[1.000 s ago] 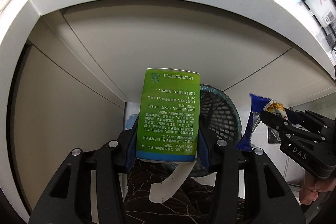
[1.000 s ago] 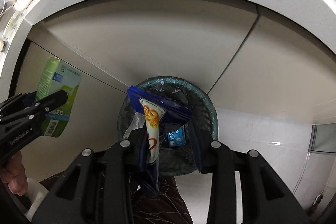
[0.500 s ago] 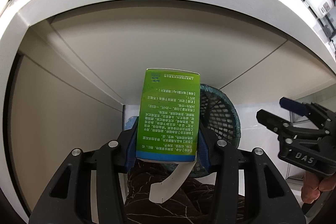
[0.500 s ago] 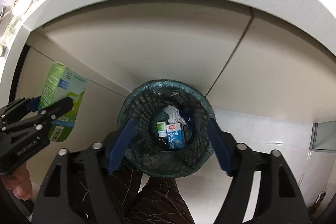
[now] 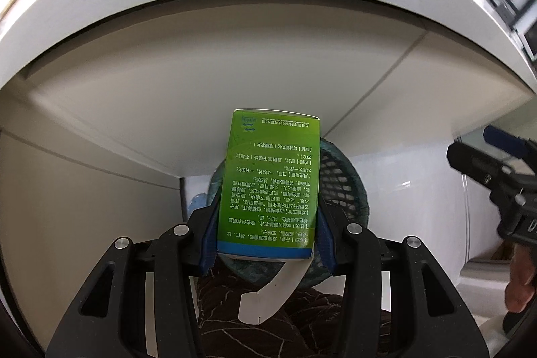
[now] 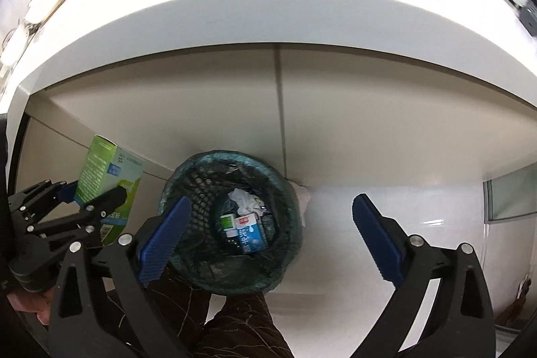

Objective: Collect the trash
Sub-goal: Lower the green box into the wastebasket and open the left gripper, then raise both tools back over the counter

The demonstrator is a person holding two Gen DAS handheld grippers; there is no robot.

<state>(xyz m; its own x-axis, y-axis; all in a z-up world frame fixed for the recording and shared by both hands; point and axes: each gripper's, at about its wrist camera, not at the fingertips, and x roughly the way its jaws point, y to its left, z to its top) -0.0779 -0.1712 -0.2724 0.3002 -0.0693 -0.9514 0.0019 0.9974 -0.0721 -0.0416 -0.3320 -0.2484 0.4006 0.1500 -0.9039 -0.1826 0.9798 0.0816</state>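
1. Our left gripper (image 5: 266, 217) clamps a green cardboard medicine box (image 5: 268, 180) upright, just beside the dark mesh waste basket (image 6: 188, 187), ready to drop.
2. Our right gripper (image 6: 268, 235) hangs over the basket, empty jaws opening wide.

Green carton (image 5: 268, 183), clamped between the pads of the left gripper (image 5: 266, 235): dense white Chinese print, upside down in the left wrist view, with the figures "0.4g" and "20°C" legible near its far end and bracketed headings down the face; the rest is too small to read reliably. Right gripper (image 5: 523, 223), off to the right of those jaws: white letters on its black body, cut by the frame edge, only "D" legible. Blue-and-white small carton (image 6: 250, 235) in the mesh bin (image 6: 188, 187), between the opening, empty right jaws: large white Chinese characters, too blurred to read.
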